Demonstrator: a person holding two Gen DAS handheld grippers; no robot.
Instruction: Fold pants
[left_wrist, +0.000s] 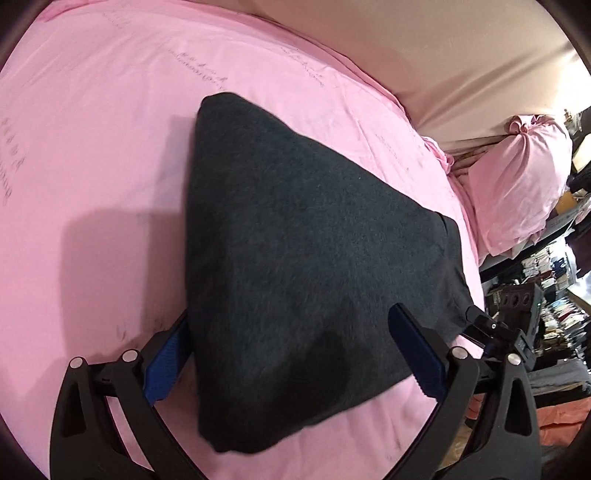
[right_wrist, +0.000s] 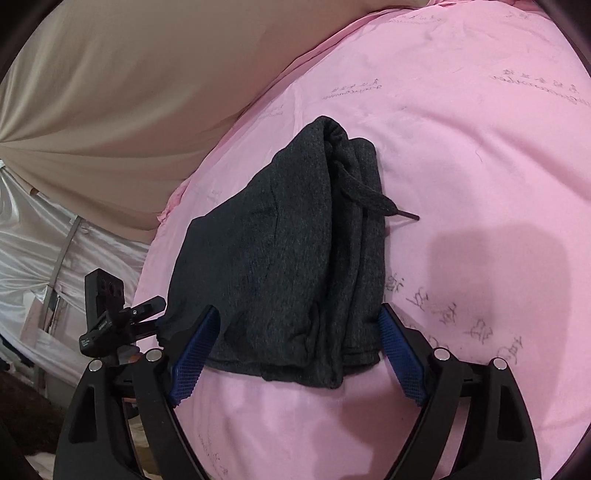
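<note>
A pink printed bedsheet (left_wrist: 110, 147) covers the bed, beige curtain (right_wrist: 129, 74) behind, cluttered shelves (left_wrist: 554, 288) beside it.

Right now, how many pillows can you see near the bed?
1. A pink pillow shows at the right edge of the left wrist view, beyond the sheet and the folded pants. Others may lie out of view.

Pants (right_wrist: 280, 258) matt dark knit cloth; bedsheet (left_wrist: 110, 129) smooth pink fabric; claw pads (right_wrist: 400, 360) ribbed blue.
</note>
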